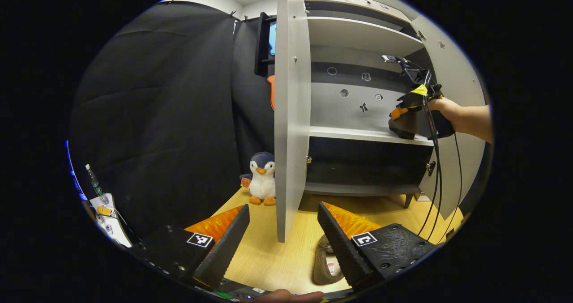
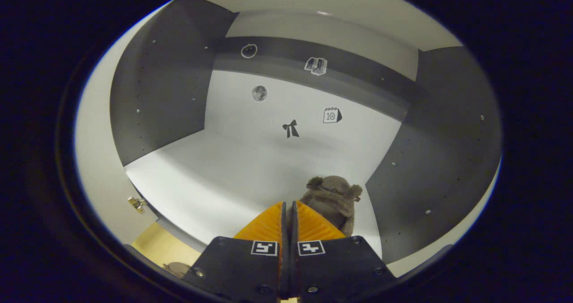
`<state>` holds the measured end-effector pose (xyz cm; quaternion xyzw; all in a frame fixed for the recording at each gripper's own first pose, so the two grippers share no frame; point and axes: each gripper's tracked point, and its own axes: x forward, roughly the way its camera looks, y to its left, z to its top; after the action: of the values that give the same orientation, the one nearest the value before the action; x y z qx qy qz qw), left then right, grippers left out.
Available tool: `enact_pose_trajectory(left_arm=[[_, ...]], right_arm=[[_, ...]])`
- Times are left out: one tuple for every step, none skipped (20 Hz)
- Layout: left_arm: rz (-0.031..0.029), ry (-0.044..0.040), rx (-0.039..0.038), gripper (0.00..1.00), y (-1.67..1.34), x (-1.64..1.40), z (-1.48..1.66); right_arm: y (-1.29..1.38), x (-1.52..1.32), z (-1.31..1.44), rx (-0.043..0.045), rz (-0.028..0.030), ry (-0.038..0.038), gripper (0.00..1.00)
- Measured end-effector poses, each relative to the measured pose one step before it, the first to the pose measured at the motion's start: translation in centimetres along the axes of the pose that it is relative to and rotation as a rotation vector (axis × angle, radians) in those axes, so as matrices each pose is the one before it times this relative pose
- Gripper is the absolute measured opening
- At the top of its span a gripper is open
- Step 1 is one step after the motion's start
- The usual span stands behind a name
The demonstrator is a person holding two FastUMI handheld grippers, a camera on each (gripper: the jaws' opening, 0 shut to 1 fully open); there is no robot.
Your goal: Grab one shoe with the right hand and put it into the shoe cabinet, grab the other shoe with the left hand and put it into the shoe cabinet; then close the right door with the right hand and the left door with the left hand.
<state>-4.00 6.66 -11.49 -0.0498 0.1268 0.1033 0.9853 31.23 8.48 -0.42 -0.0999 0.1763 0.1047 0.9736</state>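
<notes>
Here the brown shoe (image 2: 332, 200) sits upright on the shelf (image 2: 215, 182), toe pointing inward.

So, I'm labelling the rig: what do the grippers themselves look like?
The left gripper has wedge-shaped ribbed fingers and black textured bodies carrying square black-and-white markers. The right gripper looks the same; in the left gripper view, black cables hang from it, and the forearm holding it is bare.

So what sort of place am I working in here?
Likely a staged recording booth, not a home: black cloth wall, open shoe cabinet on a wooden floor, and a plush penguin.
</notes>
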Motion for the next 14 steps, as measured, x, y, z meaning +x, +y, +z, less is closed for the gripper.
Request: enact_pose_trajectory(left_arm=[[-0.00672, -0.00115, 0.00131, 0.97, -0.122, 0.032, 0.024], [-0.01088, -0.00348, 0.00375, 0.97, -0.243, 0.093, 0.12], [-0.01049, 0.00005, 0.00675, 1.0, -0.445, 0.238, 0.038], [-0.01165, 0.0011, 0.00515, 0.97, -0.539, 0.15, 0.036], [-0.01111, 0.00152, 0.00451, 0.97, -0.494, -0.017, 0.143], [-0.00925, -0.00033, 0.00617, 0.97, -0.372, -0.056, 0.144], [-0.0079, -0.00323, 0.00616, 0.97, -0.359, -0.028, 0.104], [-0.0051, -0.00327, 0.00595, 0.97, -0.219, -0.025, 0.114], [-0.00361, -0.00077, 0.00513, 0.97, -0.055, -0.02, -0.115], [-0.0036, 0.00425, 0.00391, 0.97, -0.088, -0.058, -0.203], [-0.00397, 0.008, 0.00443, 0.97, -0.249, 0.009, -0.247], [-0.00501, 0.01416, 0.00629, 0.97, -0.387, 0.123, -0.499], [-0.00967, 0.01524, 0.00191, 0.97, -0.32, 0.025, -0.555], [-0.00966, 0.01207, 0.00433, 0.97, -0.338, 0.002, -0.516]], right_arm=[[0.052, -0.245, -0.037, 0.0015, 0.01204, -0.0013, 0.04], [0.168, -0.215, 0.45, 0.01581, 0.02714, -0.02423, 0.04], [0.347, -0.219, 0.462, 0.01113, 0.02249, -0.01807, 0.1], [-0.223, -0.082, -0.014, -0.00322, 0.00836, -0.00913, 0.29], [-0.304, -0.191, 0.117, -0.00944, -0.00656, -0.00359, 0.53], [-0.372, -0.161, 0.364, -0.00291, -0.01258, -0.01409, 0.6], [-0.475, -0.396, 0.662, 0.00337, -0.01396, -0.02763, 0.54], [-0.622, -0.717, 0.965, 0.00911, -0.02145, -0.04062, 0.54], [-0.508, -0.932, 1.408, 0.01836, -0.0134, -0.05305, 0.54], [-0.277, -1.274, 1.331, 0.01183, -0.01427, -0.04979, 0.54], [-0.073, -1.537, 1.386, 0.00854, -0.00094, -0.04567, 0.66], [0.198, -1.918, 1.337, 0.00934, 0.00205, -0.04704, 0.65], [0.177, -2.225, 1.439, 0.02069, 0.00785, -0.0444, 0.75], [0.513, -2.54, 1.256, 0.03763, 0.01688, -0.03945, 0.63]])
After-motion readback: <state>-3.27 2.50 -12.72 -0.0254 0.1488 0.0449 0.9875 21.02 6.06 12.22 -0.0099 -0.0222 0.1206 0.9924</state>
